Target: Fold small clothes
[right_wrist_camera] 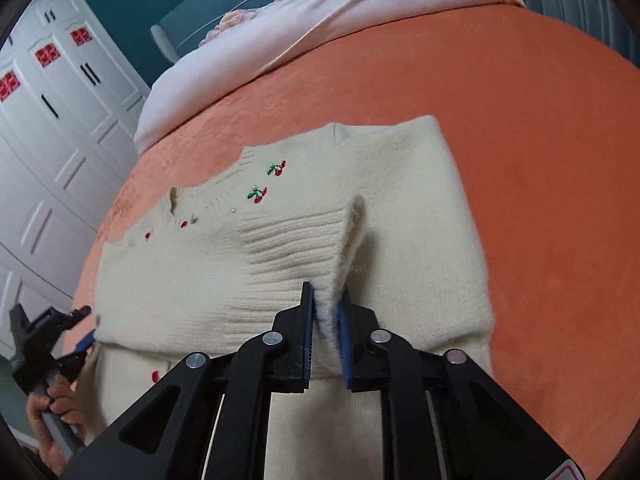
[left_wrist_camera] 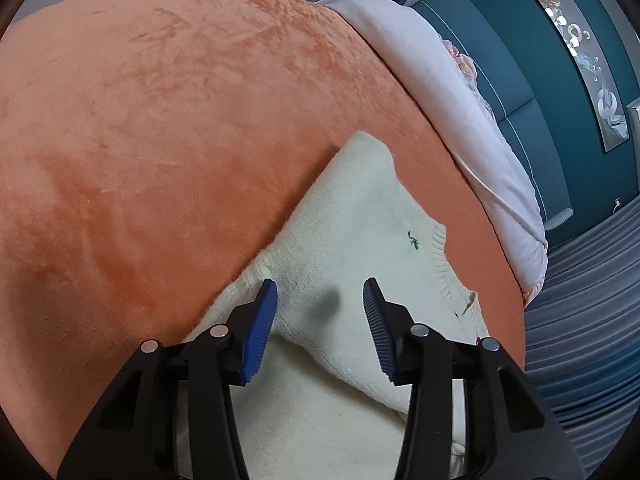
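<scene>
Two tools work the sweater (right_wrist_camera: 280, 264): right tool (right_wrist_camera: 326, 320) pinches its cuff to fold, left tool (left_wrist_camera: 320, 312) gapes above it.

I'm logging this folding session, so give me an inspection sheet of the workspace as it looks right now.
Surface: orange velvety bedspread, sweater lying on it.
Job's things: cream knit sweater with cherry embroidery; its ribbed cuff is lifted over the body.
Clutter: nothing seen.
Grippers: right hand-held gripper shut on the ribbed cuff; left hand-held gripper open above the knit, at the sweater's edge in the right wrist view.
Cables: nothing seen.
Surroundings: pale pink duvet at the head of the bed, teal headboard, white wardrobe, framed wall picture.
</scene>
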The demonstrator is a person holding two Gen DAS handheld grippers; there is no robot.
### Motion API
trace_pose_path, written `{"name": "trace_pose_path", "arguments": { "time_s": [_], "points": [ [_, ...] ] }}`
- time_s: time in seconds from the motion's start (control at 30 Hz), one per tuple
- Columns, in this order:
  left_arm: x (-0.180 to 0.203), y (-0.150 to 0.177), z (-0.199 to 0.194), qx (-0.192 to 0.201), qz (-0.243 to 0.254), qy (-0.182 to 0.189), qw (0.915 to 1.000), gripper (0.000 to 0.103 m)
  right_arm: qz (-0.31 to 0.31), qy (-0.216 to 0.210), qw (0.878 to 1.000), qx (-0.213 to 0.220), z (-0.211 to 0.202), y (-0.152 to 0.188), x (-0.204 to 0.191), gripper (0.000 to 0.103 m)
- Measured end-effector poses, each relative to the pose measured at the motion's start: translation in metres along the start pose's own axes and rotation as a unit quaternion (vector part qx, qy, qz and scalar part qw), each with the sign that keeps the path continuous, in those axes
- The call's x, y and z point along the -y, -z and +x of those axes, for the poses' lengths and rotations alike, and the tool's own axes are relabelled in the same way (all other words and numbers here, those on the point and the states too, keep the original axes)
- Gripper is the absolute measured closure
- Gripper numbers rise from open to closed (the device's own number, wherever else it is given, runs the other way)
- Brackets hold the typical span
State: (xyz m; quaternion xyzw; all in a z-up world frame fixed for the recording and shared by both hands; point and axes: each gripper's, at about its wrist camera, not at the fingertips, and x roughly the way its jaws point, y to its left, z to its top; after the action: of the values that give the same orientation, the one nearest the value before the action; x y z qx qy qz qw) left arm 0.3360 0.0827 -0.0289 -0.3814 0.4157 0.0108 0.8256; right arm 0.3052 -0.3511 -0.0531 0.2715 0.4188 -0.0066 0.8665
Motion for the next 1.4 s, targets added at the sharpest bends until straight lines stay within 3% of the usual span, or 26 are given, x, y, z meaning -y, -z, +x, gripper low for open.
{"name": "trace_pose_path", "arguments": {
  "time_s": [0.1,0.13,0.17,0.2,0.3,0.37,0.47,0.53,0.63,0.67,0.73,0.77,0.8,0.97,1.1,1.13,1.2,1.27,1.33,1.4],
  "points": [
    [0.000,0.001,-0.001,0.005,-0.001,-0.007,1.0000,0.068,0.024,-0.013,1.000,-0.003,0.003,0.002,0.003,0.085],
    [-0.001,0.001,-0.001,0.007,-0.001,-0.012,0.9999,0.070,0.026,-0.011,1.000,-0.006,0.005,0.000,0.001,0.090],
    [-0.002,0.001,-0.003,0.012,-0.003,-0.015,0.9998,0.080,0.022,-0.013,1.000,-0.001,0.002,-0.002,-0.001,0.093],
    [-0.004,0.001,-0.005,0.018,-0.007,-0.014,0.9997,0.091,0.011,-0.023,0.999,0.021,-0.009,-0.006,-0.010,0.093],
    [-0.017,-0.002,-0.010,0.030,-0.022,-0.015,0.9992,0.098,-0.036,-0.064,0.993,0.098,-0.052,-0.019,-0.041,0.094],
    [-0.024,-0.002,-0.007,0.030,-0.018,-0.027,0.9990,0.098,-0.047,-0.048,0.992,0.111,-0.050,-0.022,-0.042,0.095],
    [-0.035,-0.001,-0.006,0.029,-0.022,-0.054,0.9979,0.098,-0.030,0.047,0.998,-0.023,0.022,-0.017,-0.012,0.095],
    [-0.046,0.000,-0.015,0.022,-0.059,-0.029,0.9976,0.098,-0.031,0.032,0.999,0.002,0.016,-0.012,-0.010,0.095],
    [-0.041,0.004,-0.040,0.031,-0.055,0.012,0.9980,0.097,-0.033,0.018,0.999,0.022,0.001,-0.012,-0.020,0.093],
    [-0.036,0.007,-0.045,0.025,-0.049,0.028,0.9981,0.092,-0.037,0.016,0.999,0.029,-0.005,-0.010,-0.023,0.091],
    [-0.024,0.014,-0.044,-0.002,-0.040,0.055,0.9977,0.070,-0.036,0.018,0.998,0.039,-0.012,-0.005,-0.024,0.082],
    [-0.018,0.017,-0.038,-0.018,-0.037,0.057,0.9975,0.054,-0.030,0.013,0.999,0.034,-0.013,-0.001,-0.022,0.078],
    [-0.013,0.019,-0.031,-0.028,-0.036,0.056,0.9974,0.050,-0.021,0.009,0.999,0.026,-0.009,0.002,-0.019,0.069],
    [-0.003,0.014,0.002,-0.042,-0.057,0.028,0.9971,0.047,0.014,0.018,1.000,0.011,0.002,0.004,-0.009,0.067],
    [0.011,0.014,-0.020,-0.062,-0.115,0.092,0.9871,0.047,0.011,0.011,1.000,0.012,0.000,-0.003,-0.015,0.066],
    [0.019,0.016,-0.027,-0.057,-0.103,0.100,0.9879,0.045,0.008,0.009,1.000,0.014,-0.001,-0.003,-0.016,0.064],
    [0.028,0.021,-0.026,-0.055,-0.075,0.083,0.9922,0.029,0.006,0.009,1.000,0.014,-0.003,0.002,-0.014,0.060],
    [0.025,0.023,-0.006,-0.073,-0.062,0.054,0.9939,0.029,0.012,0.012,1.000,0.013,-0.003,0.006,-0.010,0.058],
    [0.007,0.023,0.012,-0.077,-0.092,0.036,0.9921,0.033,0.020,0.012,1.000,0.013,-0.002,0.009,-0.006,0.057],
    [-0.004,0.019,0.014,-0.048,-0.097,0.047,0.9930,0.060,0.020,0.017,1.000,0.012,0.001,0.007,-0.010,0.056]
  ]
}}
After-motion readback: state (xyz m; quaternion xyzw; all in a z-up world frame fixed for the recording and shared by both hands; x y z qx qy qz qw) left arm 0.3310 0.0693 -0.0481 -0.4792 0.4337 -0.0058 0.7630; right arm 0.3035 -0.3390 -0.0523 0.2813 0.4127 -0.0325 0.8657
